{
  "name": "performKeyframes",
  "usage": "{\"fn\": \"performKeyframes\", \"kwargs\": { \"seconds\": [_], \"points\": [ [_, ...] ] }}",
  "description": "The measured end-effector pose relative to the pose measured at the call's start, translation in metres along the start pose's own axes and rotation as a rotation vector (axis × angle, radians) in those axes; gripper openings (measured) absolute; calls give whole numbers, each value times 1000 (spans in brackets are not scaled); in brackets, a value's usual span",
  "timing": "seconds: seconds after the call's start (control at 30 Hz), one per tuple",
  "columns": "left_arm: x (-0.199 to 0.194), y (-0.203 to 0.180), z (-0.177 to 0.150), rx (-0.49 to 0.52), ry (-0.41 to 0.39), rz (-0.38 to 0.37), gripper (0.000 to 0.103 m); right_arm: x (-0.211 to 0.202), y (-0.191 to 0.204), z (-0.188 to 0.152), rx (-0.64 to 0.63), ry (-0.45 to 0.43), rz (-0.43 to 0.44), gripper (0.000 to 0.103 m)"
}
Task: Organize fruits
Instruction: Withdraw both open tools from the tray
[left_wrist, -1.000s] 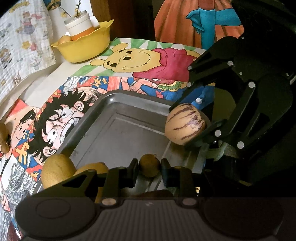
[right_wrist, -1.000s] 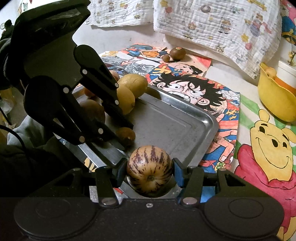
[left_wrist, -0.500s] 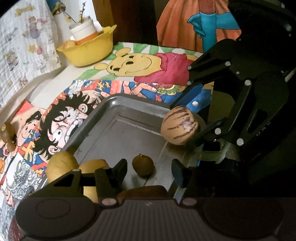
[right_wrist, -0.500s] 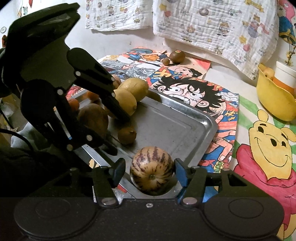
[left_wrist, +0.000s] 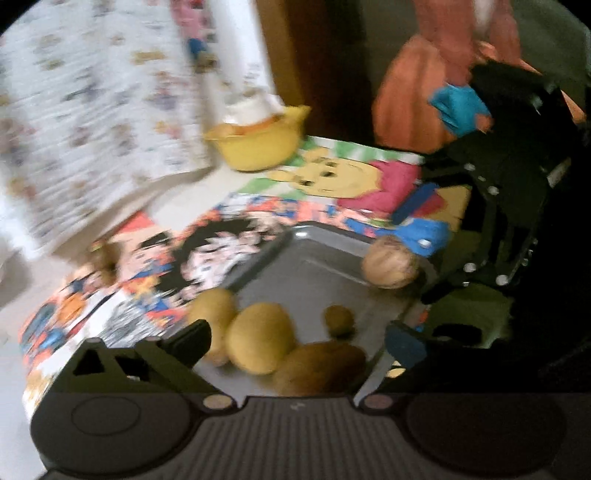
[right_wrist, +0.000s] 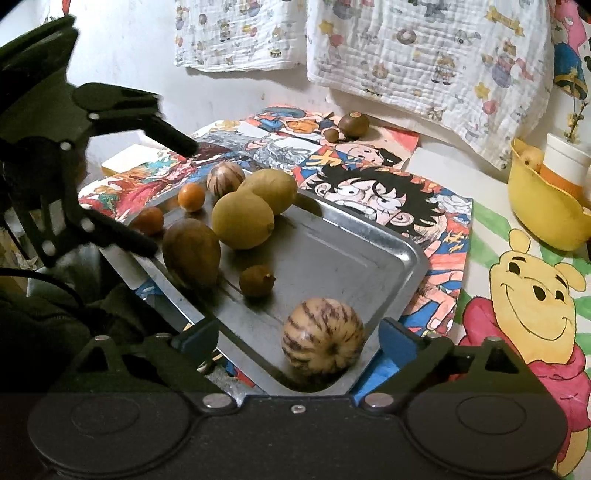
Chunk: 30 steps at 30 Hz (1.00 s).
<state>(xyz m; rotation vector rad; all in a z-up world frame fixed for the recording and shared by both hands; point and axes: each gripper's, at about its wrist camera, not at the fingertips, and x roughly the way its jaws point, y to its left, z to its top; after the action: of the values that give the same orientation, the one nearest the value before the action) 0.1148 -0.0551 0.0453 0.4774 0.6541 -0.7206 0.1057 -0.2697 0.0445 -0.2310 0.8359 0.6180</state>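
Two grippers stand wide apart over a metal tray (right_wrist: 388, 254) on the desk; both have just been opening. The right gripper (right_wrist: 297, 341) has its jaws spread, with the striped melon (right_wrist: 322, 338) resting free between them in the tray's near corner, touching neither pad. The left gripper (left_wrist: 295, 338) also has its jaws fully spread and grips nothing; the small brown fruit (left_wrist: 338, 319) lies just ahead of its fingertips, with two yellow lemons (left_wrist: 260, 341) and a brown oval fruit (left_wrist: 319, 367) between and below them. This view is blurred.
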Motion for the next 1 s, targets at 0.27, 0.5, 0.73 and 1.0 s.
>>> {"fn": "performKeyframes", "kwargs": {
  "seconds": [0.27, 0.5, 0.73, 1.0],
  "points": [
    [-24, 39, -36, -249, 33, 113, 103, 6, -6, 9, -1, -4, -2, 101],
    [-36, 71, -61, -397, 31, 192, 103, 14, -14, 24, 44, -24, 17, 102],
    [-36, 107, -66, -516, 34, 278, 103, 25, -21, 46, 45, -38, 14, 102],
    [-28, 143, -66, -573, 52, 333, 103, 40, -30, 76, 30, -54, 6, 102]
  ]
}}
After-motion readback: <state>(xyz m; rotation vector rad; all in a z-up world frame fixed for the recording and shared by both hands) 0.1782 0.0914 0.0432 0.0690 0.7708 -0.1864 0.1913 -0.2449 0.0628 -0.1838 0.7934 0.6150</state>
